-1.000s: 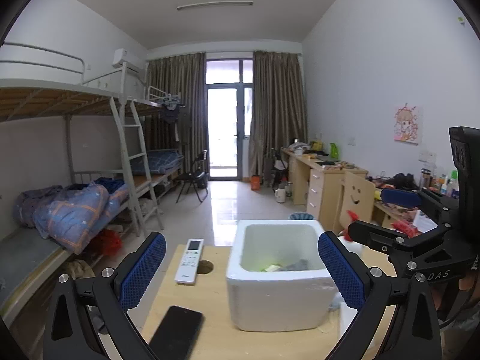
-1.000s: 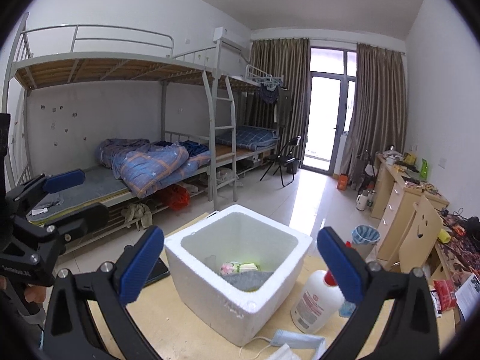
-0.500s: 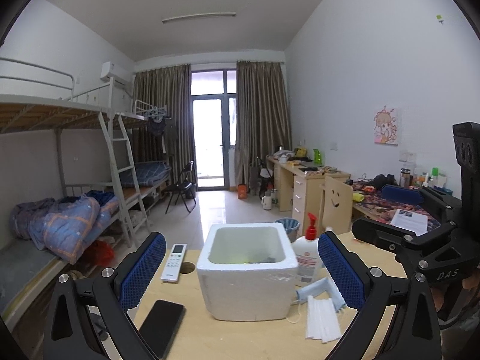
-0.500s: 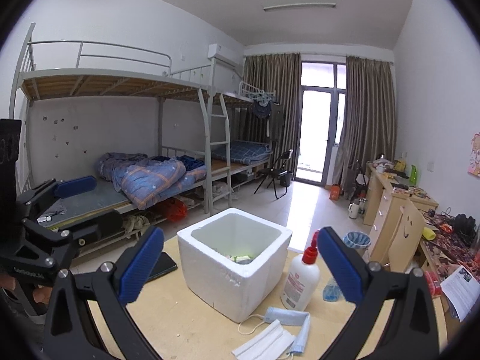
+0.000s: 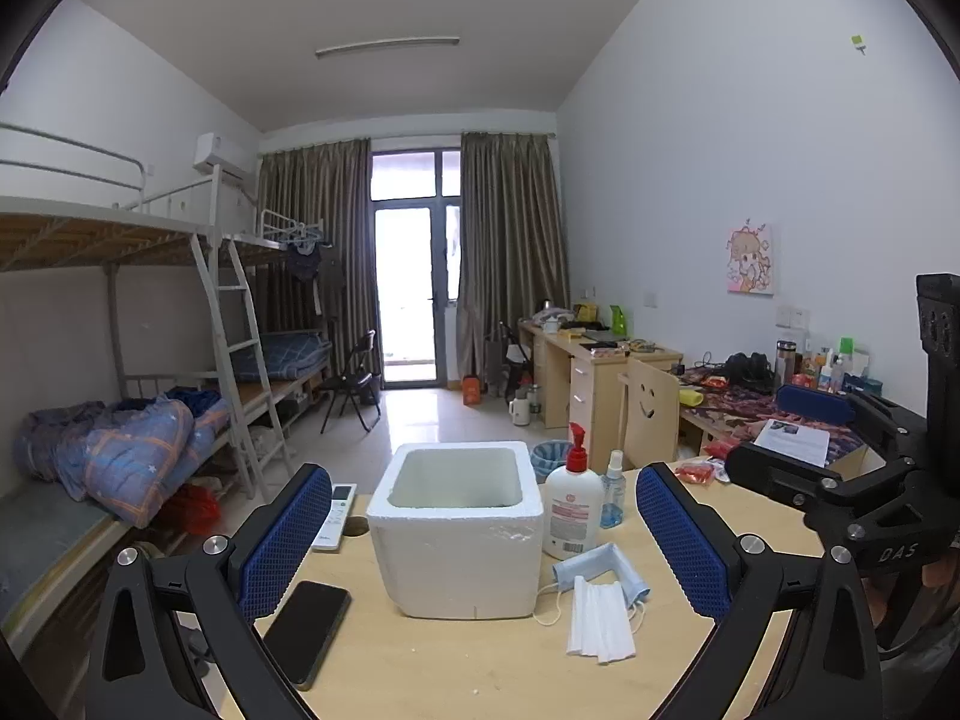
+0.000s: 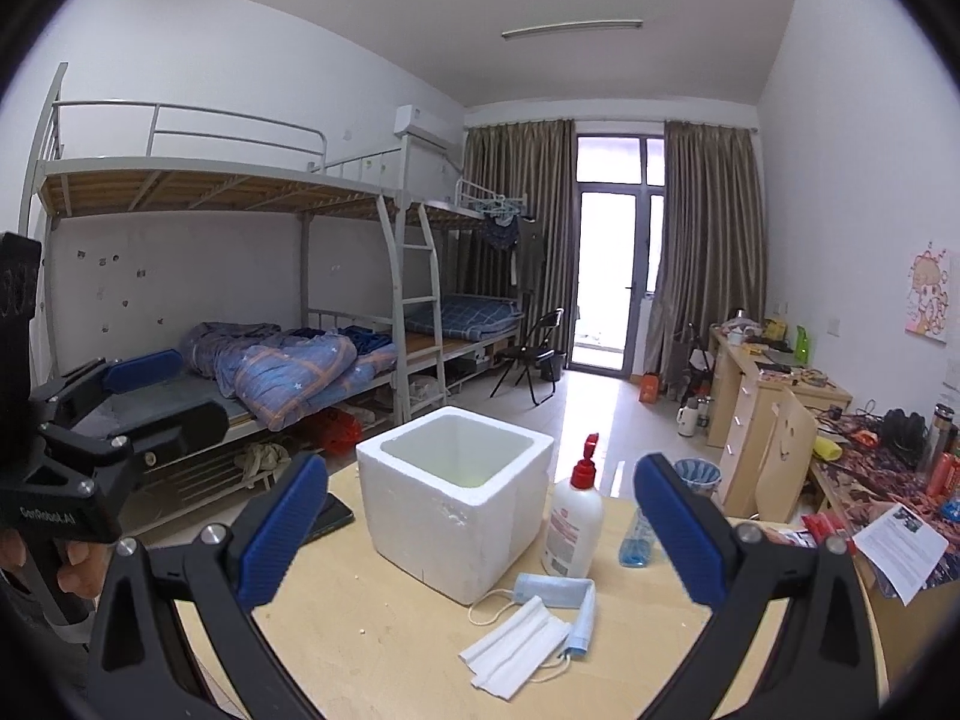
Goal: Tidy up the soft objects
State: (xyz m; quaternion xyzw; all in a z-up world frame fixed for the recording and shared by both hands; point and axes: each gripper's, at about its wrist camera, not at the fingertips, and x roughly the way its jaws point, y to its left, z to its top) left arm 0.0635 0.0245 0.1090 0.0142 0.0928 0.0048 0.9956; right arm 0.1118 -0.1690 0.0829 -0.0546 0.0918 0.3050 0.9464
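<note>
A white foam box (image 5: 459, 525) (image 6: 457, 501) stands on the wooden table (image 5: 456, 669) (image 6: 384, 654); its inside is hidden from this angle. To its right lie a white face mask (image 5: 600, 618) (image 6: 517, 645) and a blue face mask (image 5: 603, 564) (image 6: 561, 597), overlapping. My left gripper (image 5: 483, 546) is open, held back from the box and empty. My right gripper (image 6: 477, 525) is open too, empty, above the table's near side. Each gripper also shows at the edge of the other's view.
A white pump bottle (image 5: 573, 510) (image 6: 573, 519) and a small blue spray bottle (image 5: 612, 498) (image 6: 637, 537) stand right of the box. A black phone (image 5: 307, 630) and a remote (image 5: 335, 519) lie left. Bunk beds (image 6: 270, 276) are left, desks (image 5: 600, 372) right.
Both grippers have pulled back and away from the box. The box looks smaller, its contents are out of sight, and the masks and bottles have come into view.
</note>
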